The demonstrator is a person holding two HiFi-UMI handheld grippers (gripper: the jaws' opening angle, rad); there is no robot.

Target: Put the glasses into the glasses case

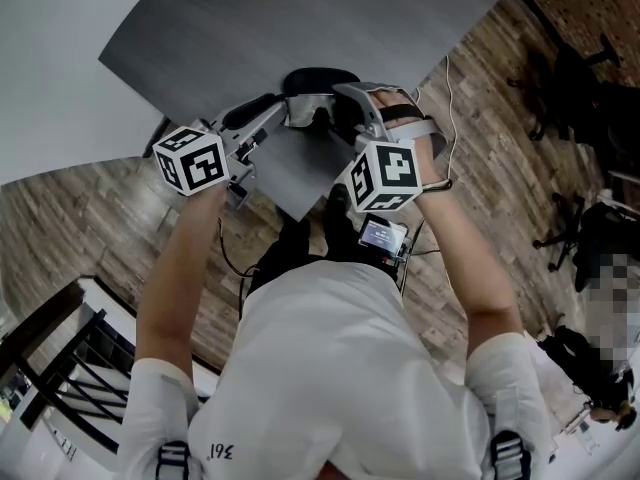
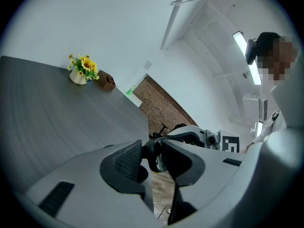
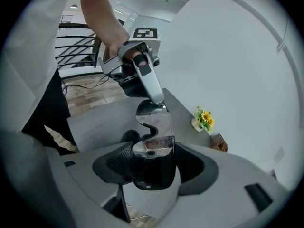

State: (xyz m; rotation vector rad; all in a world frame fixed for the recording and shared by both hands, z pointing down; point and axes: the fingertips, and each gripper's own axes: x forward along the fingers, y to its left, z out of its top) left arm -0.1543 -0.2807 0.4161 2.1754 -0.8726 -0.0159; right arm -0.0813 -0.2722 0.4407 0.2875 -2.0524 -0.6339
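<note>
Held — left gripper [image 2: 150, 152] and right gripper [image 3: 154, 163] each clamp an end of dark mirrored sunglasses [image 3: 155, 122] | long axis between them | black oval case [image 1: 320, 76] just beyond

The glasses [image 3: 156, 122] hang over the near edge of the surface [image 3: 95, 122]. One end is between the fingers of the left gripper [image 3: 154, 98] on the left, the other between those of the right gripper [image 3: 152, 167] on the right. The glasses case [image 3: 129, 137] lies on the surface near that edge, just behind the glasses in the head view. At the far end, by the wall, a flower pot [image 3: 202, 120] stands just beside a small box [image 3: 218, 142]
</note>
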